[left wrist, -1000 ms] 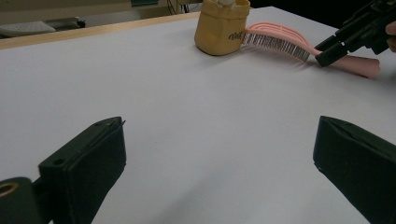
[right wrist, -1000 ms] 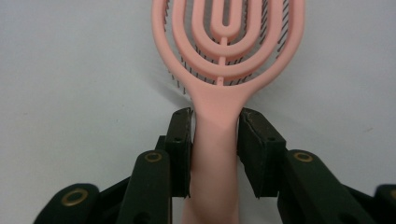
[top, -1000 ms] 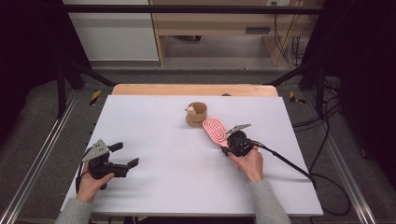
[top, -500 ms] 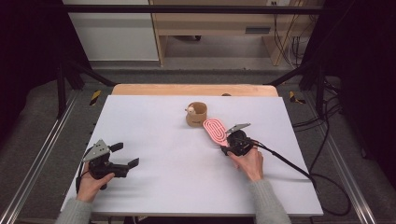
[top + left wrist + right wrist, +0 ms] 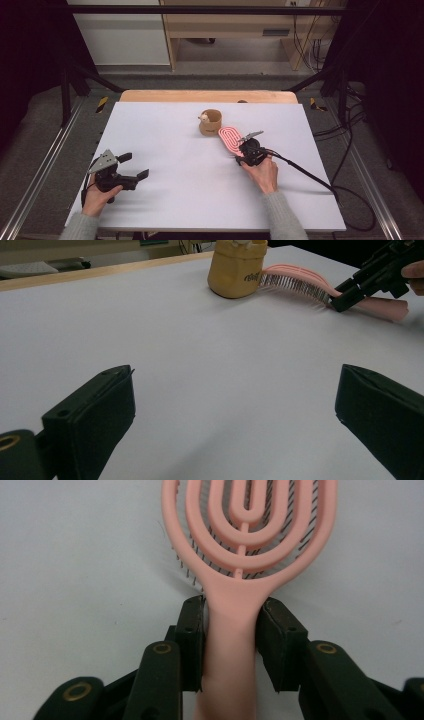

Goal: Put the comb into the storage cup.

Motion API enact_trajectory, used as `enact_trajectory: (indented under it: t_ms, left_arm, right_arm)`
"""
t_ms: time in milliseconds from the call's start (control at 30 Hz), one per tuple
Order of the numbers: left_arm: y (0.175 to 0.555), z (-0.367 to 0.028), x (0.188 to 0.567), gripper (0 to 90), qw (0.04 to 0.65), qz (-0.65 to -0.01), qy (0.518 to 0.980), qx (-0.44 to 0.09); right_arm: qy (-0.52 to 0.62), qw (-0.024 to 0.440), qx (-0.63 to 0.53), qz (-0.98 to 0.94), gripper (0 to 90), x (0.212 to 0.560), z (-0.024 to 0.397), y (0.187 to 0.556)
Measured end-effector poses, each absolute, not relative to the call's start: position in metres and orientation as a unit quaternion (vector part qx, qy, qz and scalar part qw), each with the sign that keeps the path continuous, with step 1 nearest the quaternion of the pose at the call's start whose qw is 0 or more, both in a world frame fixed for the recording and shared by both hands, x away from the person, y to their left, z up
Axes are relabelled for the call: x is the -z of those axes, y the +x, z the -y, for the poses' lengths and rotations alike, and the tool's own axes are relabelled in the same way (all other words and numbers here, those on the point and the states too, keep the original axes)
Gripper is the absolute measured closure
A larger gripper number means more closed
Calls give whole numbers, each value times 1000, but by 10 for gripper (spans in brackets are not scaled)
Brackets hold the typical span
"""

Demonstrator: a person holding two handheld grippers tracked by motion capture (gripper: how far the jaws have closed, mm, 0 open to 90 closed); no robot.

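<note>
A pink hairbrush lies bristles down on the white table, right of centre. Its head reaches up to a tan cup. My right gripper is shut on the brush's handle. In the right gripper view the two jaws press the handle's sides just below the looped head, with my right gripper low over the table. My left gripper is open near the front left, with nothing between its jaws. In the left gripper view my left gripper faces the cup, the brush and the right gripper beyond.
Something small and white sticks out of the cup's rim. A wooden strip runs along the table's far edge. The right gripper's black cable trails off to the right. Metal rails and dark frame posts flank the table.
</note>
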State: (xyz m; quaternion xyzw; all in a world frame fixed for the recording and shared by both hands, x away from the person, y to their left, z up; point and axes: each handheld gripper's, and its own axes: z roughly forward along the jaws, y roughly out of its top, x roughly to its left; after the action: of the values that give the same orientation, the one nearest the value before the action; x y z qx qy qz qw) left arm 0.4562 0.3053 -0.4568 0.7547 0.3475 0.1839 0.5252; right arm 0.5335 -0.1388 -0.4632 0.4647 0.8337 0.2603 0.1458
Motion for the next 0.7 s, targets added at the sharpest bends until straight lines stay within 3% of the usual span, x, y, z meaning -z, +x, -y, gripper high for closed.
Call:
enact_trajectory:
  t_ms: [700]
  left_arm:
    - [456, -306, 456, 26, 526, -348, 754, -184]
  right_arm:
    - [487, 130, -268, -821, 697, 456, 141, 530]
